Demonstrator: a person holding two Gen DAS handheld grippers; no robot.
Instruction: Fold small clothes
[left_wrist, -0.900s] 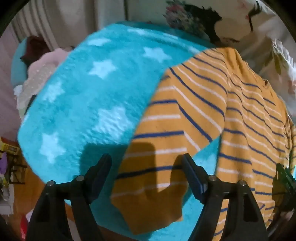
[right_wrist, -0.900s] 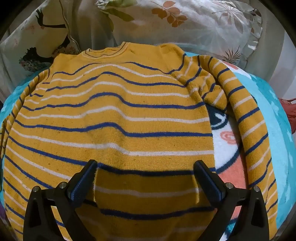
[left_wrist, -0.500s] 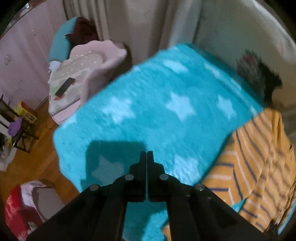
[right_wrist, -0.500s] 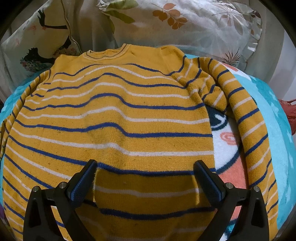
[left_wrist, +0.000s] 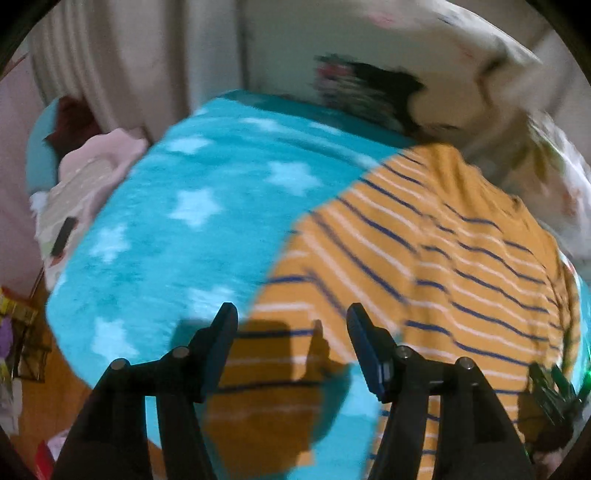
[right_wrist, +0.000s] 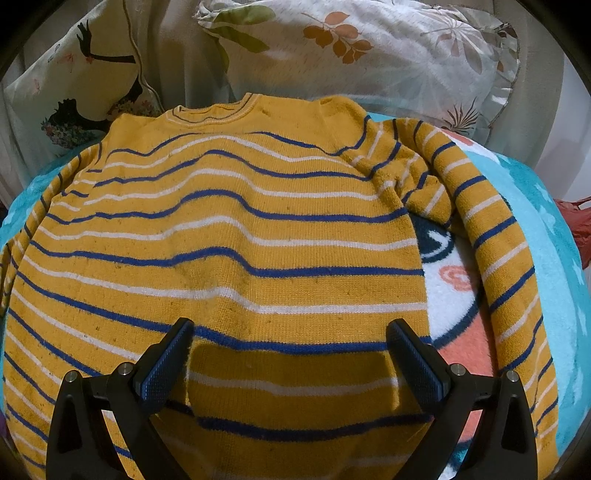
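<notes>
Both my grippers, left (left_wrist: 291, 332) and right (right_wrist: 290, 354), gape empty; the left could snag blanket (left_wrist: 207, 221) under the sleeve (left_wrist: 273, 398) at its near edge.

Striped mustard sweater (right_wrist: 229, 236) — flat, neckline away

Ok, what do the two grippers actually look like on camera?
Both match: the left gripper and right gripper are black angular plastic linkages with silver pivot bolts, each ending in two flat fingers. The pads are dark blue with a fine ribbed texture. No cables or sleeves visible.
</notes>
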